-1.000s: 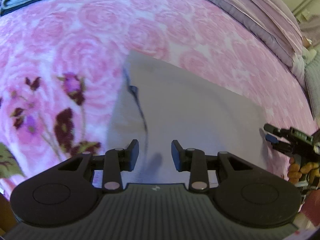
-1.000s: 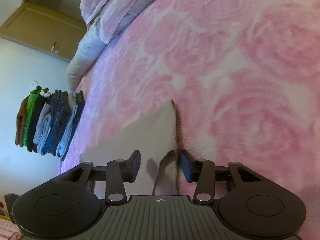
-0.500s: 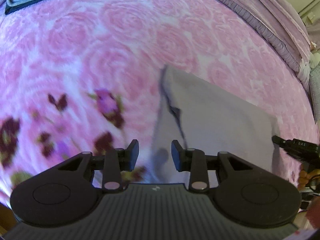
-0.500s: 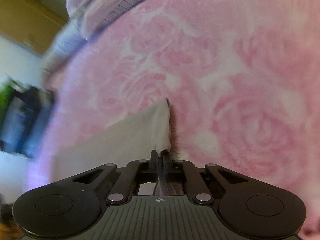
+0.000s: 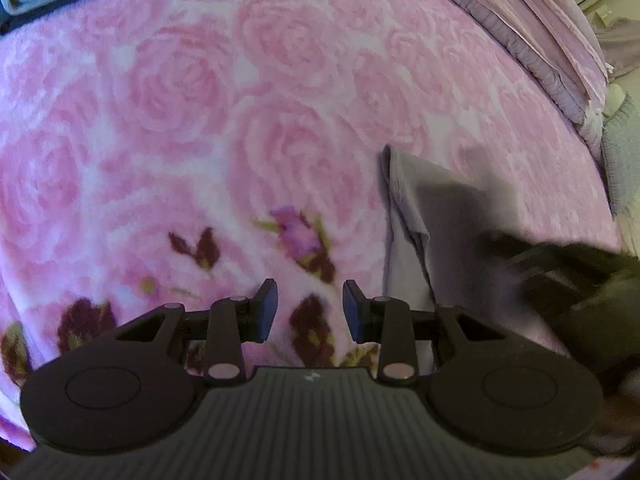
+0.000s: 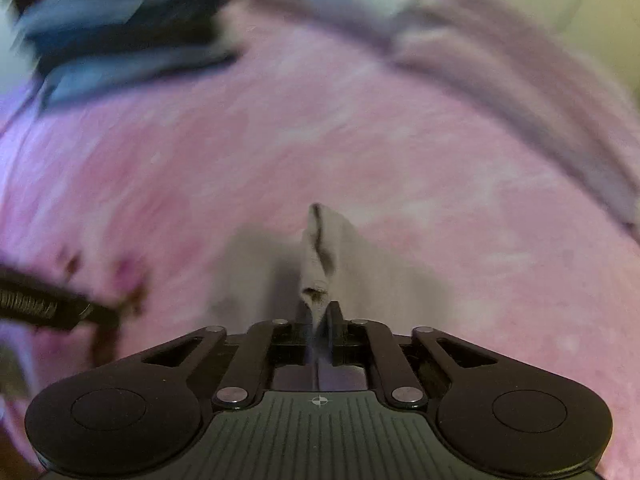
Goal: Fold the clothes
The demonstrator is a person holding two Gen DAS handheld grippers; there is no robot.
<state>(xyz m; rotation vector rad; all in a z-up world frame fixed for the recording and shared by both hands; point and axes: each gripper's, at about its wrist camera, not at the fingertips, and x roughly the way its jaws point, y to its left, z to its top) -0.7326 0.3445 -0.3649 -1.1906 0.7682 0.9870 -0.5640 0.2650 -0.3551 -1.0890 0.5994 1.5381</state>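
Hovering over the rose-patterned pink blanket [image 5: 192,128], the left gripper [image 5: 310,308] has its jaws spread wide with nothing between them. To its right the grey garment [image 5: 448,216] lies on the blanket, and the right gripper [image 6: 320,320] is clamped tight on its raised edge.

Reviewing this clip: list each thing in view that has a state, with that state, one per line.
left gripper: open, empty, over the blanket beside the garment.
right gripper: shut on the garment's edge.
grey garment: partly folded, lying on the blanket, one edge pinched and raised.
pink rose blanket: spread flat.
stacked clothes: folded and piled at the blanket's far edge; blurred.
lilac bedding: bunched along the far side.
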